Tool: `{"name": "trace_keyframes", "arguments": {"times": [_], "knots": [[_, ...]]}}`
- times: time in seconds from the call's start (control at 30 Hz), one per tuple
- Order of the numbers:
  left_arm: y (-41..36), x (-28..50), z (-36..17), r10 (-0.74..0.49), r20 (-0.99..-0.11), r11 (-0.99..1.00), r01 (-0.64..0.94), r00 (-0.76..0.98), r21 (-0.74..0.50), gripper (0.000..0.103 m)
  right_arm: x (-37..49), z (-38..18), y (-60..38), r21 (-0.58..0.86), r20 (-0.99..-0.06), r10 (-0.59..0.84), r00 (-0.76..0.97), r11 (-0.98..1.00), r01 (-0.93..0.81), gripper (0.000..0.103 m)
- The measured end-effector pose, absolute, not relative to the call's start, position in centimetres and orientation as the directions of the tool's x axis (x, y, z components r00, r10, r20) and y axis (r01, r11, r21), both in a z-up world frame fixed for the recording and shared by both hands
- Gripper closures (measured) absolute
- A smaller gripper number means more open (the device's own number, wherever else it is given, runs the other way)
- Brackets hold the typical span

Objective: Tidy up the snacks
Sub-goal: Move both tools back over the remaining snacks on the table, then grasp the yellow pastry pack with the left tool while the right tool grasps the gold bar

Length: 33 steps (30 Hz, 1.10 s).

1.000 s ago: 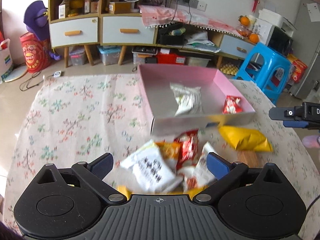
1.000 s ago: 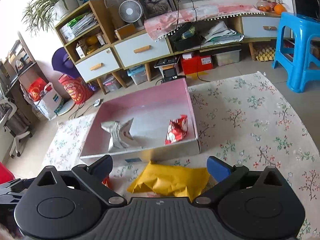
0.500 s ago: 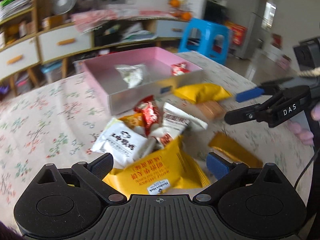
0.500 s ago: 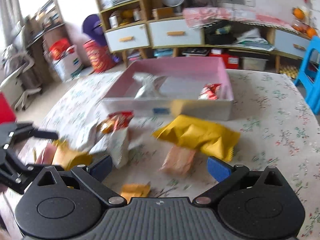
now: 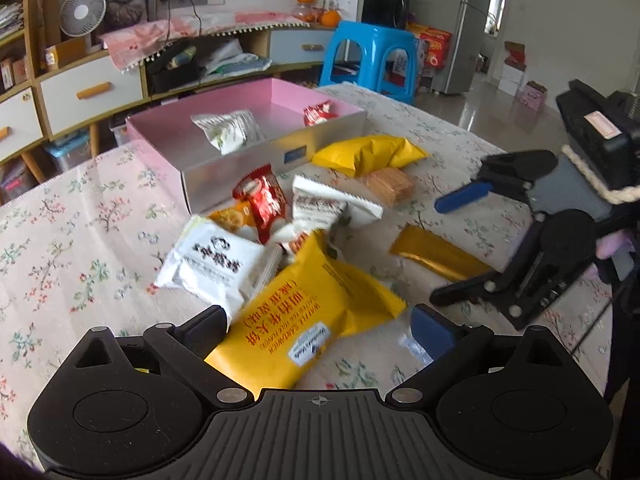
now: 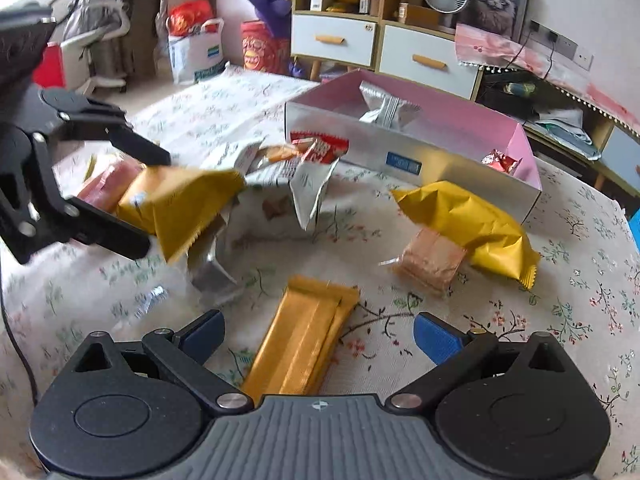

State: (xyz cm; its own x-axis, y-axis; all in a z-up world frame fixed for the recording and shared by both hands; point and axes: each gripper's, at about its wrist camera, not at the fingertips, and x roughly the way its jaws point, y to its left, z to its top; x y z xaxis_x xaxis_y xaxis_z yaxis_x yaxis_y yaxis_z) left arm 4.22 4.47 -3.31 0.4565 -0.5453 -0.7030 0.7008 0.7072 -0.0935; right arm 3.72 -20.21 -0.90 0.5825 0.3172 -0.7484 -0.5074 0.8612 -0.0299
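Observation:
A pink box on the floral table holds a silver-white packet and a small red packet. My left gripper is open, its fingers either side of a large yellow wafer pack; in the right wrist view this pack lies between the left gripper's fingers. My right gripper is open over a gold bar, not touching it. Loose white, red and orange packets are piled before the box.
A yellow bag and a pinkish cracker pack lie near the box's front right corner. A blue stool, cabinets and a fan stand beyond the table.
Both grippers dropped lower and closer to the loose snacks. The yellow wafer pack now sits between the left fingers; the gold bar now lies between the right fingers.

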Motion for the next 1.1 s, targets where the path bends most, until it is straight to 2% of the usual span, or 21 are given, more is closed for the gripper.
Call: {"name": "trace_keyframes", "arguments": {"times": [0.17, 0.4, 0.6, 0.67, 0.87, 0.93, 1.0, 1.07, 1.1], "knots": [[4.4, 3.2, -3.4, -0.557, -0.724, 0.674, 0.73, 0.407, -0.108, 0.005, 3.9, -1.2, -20.4, -0.042, -0.753, 0.303, 0.585, 0.864, -0.501, 0.012], [4.1, 3.0, -3.7, -0.54, -0.724, 0.691, 0.717, 0.429, -0.09, 0.005, 3.6, -1.2, -20.4, -0.058, -0.749, 0.29, 0.595, 0.867, -0.495, 0.013], [3.8, 3.4, -4.0, -0.522, -0.721, 0.706, 0.705, 0.456, -0.065, 0.007, 3.4, -1.3, -20.3, -0.051, -0.752, 0.297, 0.588, 0.864, -0.502, 0.019], [3.7, 3.4, -4.1, -0.517, -0.72, 0.71, 0.702, 0.463, -0.058, 0.008, 3.5, -1.2, -20.3, -0.039, -0.755, 0.304, 0.58, 0.863, -0.503, 0.024], [3.1, 3.3, -4.7, -0.483, -0.736, 0.717, 0.697, 0.475, -0.021, 0.021, 3.4, -1.0, -20.3, -0.009, -0.76, 0.332, 0.559, 0.855, -0.519, 0.035], [3.0, 3.3, -4.8, -0.465, -0.741, 0.724, 0.689, 0.485, -0.003, 0.032, 3.3, -0.9, -20.2, -0.005, -0.759, 0.34, 0.556, 0.85, -0.527, 0.039], [3.2, 3.4, -4.7, -0.458, -0.743, 0.733, 0.68, 0.488, -0.005, 0.038, 3.2, -0.8, -20.1, -0.004, -0.757, 0.347, 0.554, 0.845, -0.535, 0.044], [3.4, 3.5, -4.7, -0.452, -0.743, 0.744, 0.668, 0.495, -0.008, 0.045, 3.1, -0.7, -20.0, -0.008, -0.755, 0.352, 0.553, 0.839, -0.545, 0.055], [3.5, 3.5, -4.6, -0.446, -0.742, 0.752, 0.659, 0.5, -0.008, 0.052, 3.0, -0.6, -19.9, -0.008, -0.753, 0.358, 0.553, 0.835, -0.551, 0.058]]}}
